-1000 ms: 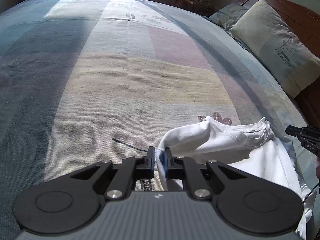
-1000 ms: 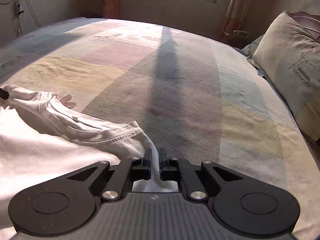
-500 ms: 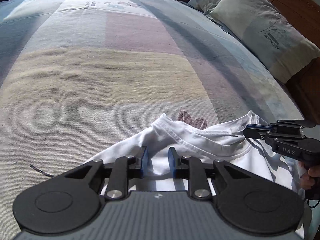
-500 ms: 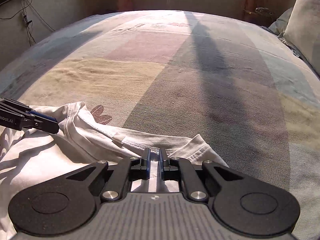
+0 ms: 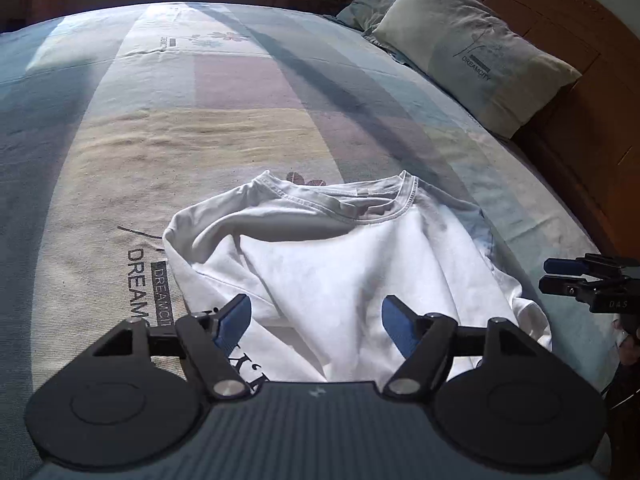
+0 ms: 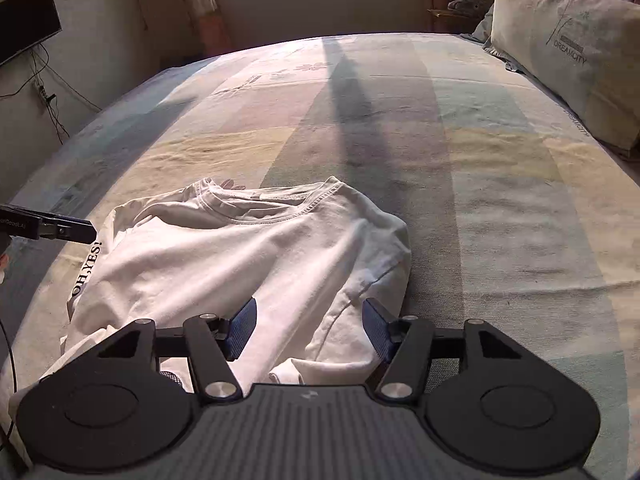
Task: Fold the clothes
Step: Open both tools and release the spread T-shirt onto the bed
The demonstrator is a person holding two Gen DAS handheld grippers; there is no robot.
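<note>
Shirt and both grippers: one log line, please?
white shirt: rumpled on bed | left gripper: open, empty | right gripper: open, empty

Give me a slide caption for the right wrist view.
Open right gripper poised over a rumpled white T-shirt on a pastel-striped bedspread, pillow at right.

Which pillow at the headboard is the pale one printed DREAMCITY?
The front pillow, cream with dark DREAMCITY lettering, leaning on the wooden headboard. The other pillow behind it is blue-grey and mostly hidden.
</note>
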